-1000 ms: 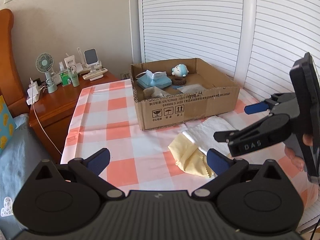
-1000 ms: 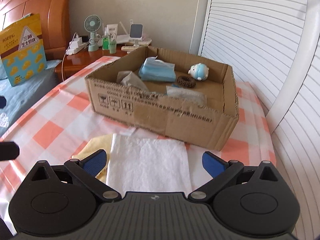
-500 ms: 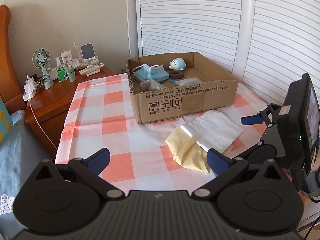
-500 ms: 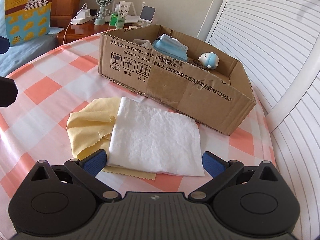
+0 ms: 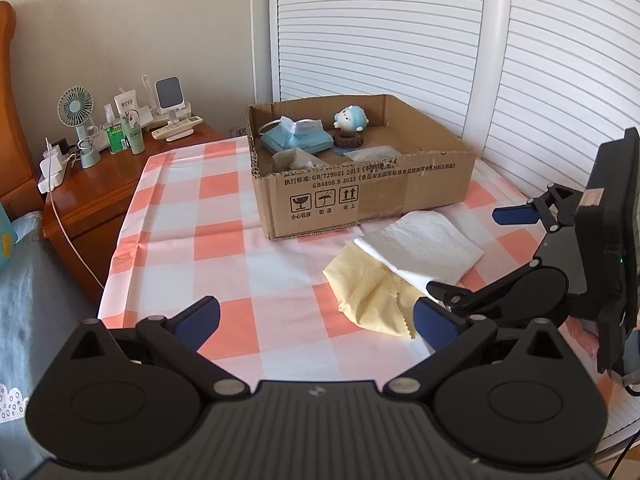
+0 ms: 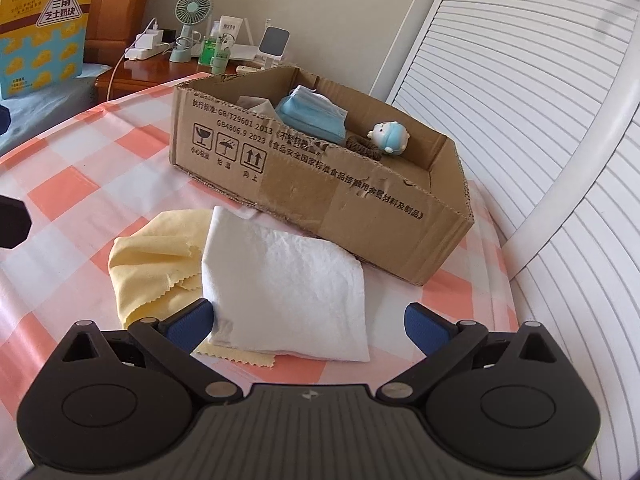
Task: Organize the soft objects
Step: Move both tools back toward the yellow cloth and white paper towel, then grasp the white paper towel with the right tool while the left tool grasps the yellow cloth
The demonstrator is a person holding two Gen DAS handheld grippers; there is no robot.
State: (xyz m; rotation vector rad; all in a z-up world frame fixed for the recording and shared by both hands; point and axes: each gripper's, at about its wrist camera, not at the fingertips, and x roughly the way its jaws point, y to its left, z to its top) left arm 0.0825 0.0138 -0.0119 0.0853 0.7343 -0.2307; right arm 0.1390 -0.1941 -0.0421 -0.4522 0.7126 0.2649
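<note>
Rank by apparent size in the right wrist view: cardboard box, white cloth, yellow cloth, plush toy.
1. cardboard box
2. white cloth
3. yellow cloth, partly hidden under the white cloth, so its true extent is unsure
4. plush toy, also farthest from the camera

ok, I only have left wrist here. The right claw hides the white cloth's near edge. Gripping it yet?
Observer: No. The right claw is open and straddles the near edge of the white cloth; nothing is pinched.
Operator: Yellow cloth clear of it?
Observer: No. The yellow cloth runs under the white one, and its zigzag hem pokes out at the near edge.
Operator: Anything on the bed side?
Observer: A yellow-and-blue snack bag stands upright on the bed by the headboard.
</note>
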